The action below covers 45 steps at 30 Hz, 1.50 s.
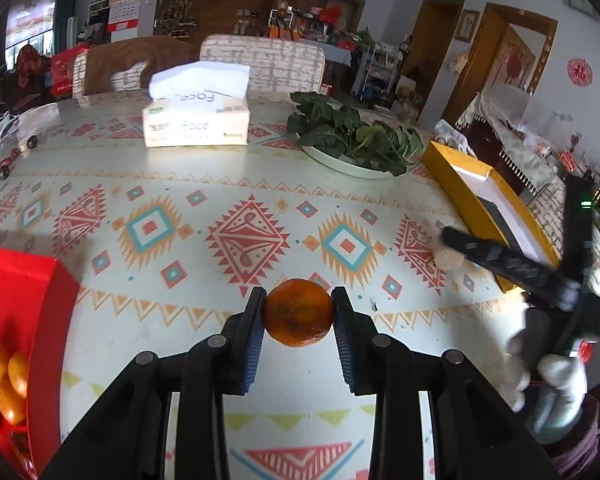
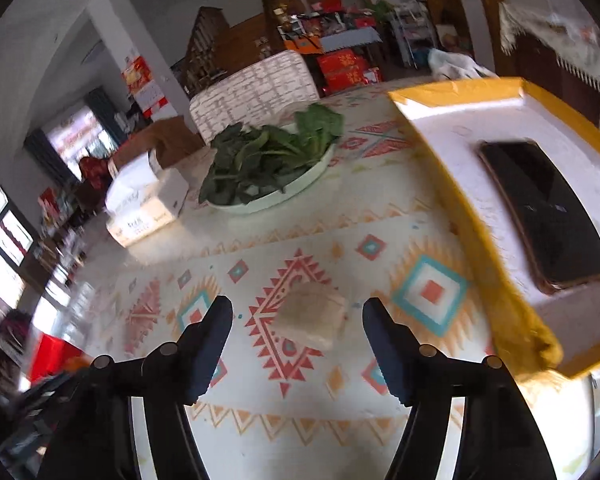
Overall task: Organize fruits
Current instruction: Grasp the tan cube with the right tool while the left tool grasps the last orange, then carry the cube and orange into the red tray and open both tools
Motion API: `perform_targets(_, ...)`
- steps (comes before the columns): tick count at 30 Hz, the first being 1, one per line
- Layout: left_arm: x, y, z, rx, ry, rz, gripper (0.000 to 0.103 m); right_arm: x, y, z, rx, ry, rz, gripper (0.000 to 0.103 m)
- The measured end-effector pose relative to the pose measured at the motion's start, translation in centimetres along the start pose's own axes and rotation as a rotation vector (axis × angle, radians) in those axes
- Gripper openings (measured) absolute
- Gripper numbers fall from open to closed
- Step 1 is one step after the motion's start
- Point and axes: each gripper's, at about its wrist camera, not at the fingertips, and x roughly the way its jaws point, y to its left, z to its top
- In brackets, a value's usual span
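Observation:
My left gripper is shut on a speckled orange mandarin and holds it above the patterned tablecloth. A red box at the lower left holds several small oranges. My right gripper is open and empty above the cloth, with a pale beige wrapped item lying between and beyond its fingers. The right gripper also shows at the right edge of the left wrist view, next to that beige item.
A yellow-rimmed box with a black phone stands on the right. A white dish of leafy greens and a tissue box stand at the far side. Dark beads lie far left. Chairs stand behind the table.

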Motion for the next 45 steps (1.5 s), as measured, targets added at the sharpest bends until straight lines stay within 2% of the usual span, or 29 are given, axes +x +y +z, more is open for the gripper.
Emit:
perform_targets(2, -0.6, 0.3, -0.4, -0.015, -0.005, 0.002, 0.032, 0.9, 0.4, -0.1, -0.033, 0.034, -0.027, 0.066)
perform_targets(3, -0.9, 0.5, -0.6, -0.023, -0.007, 0.004, 0.032, 1.1, 0.2, 0.0, -0.026, 0.043, -0.017, 0.046)
perform_targets(4, -1.3, 0.8, -0.7, -0.034, -0.009, 0.009, 0.032, 1.2, 0.0, 0.0, -0.01, 0.053, -0.018, 0.041)
perform_targets(5, -1.8, 1.2, -1.0, -0.05, -0.012, 0.013, 0.032, 1.2, -0.4, 0.0, 0.008, 0.057, -0.003, 0.041)
perform_targets(8, -3.5, 2.6, -1.8, -0.088, -0.033, 0.024, 0.032, 0.6, -1.1, -0.2, 0.03, 0.048, -0.035, 0.04)
perform_targets(12, -6.2, 5.0, -2.9, -0.146, -0.077, 0.054, 0.032, -0.5, -1.0, -0.7, 0.055, 0.045, -0.002, 0.04)
perform_targets(21, -12.7, 13.8, -5.8, -0.325, -0.189, 0.155, 0.032, -2.6, 3.9, -3.0, -0.059, 0.018, 0.007, 0.04)
perform_targets(23, -13.9, 16.2, -6.2, -0.369, -0.209, 0.192, 0.032, -3.2, 5.2, -3.6, -0.055, 0.035, 0.055, 0.041)
perform_targets(26, -15.2, 19.5, -7.0, -0.44, -0.232, 0.232, 0.032, -3.9, 8.4, -4.7, -0.072, 0.062, 0.128, 0.041)
perform_targets(32, -16.3, 23.9, -8.8, -0.523, -0.254, 0.29, 0.032, -3.3, 18.0, -6.0, -0.194, 0.129, 0.258, 0.041)
perform_targets(37, -16.9, 25.8, -10.0, -0.506, -0.244, 0.333, 0.032, -1.5, 25.2, -8.5, -0.271, 0.221, 0.362, 0.041)
perform_targets(45, -16.0, 27.3, -10.0, -0.5, -0.224, 0.304, 0.032, -0.6, 32.5, -13.9, -0.402, 0.302, 0.449, 0.041)
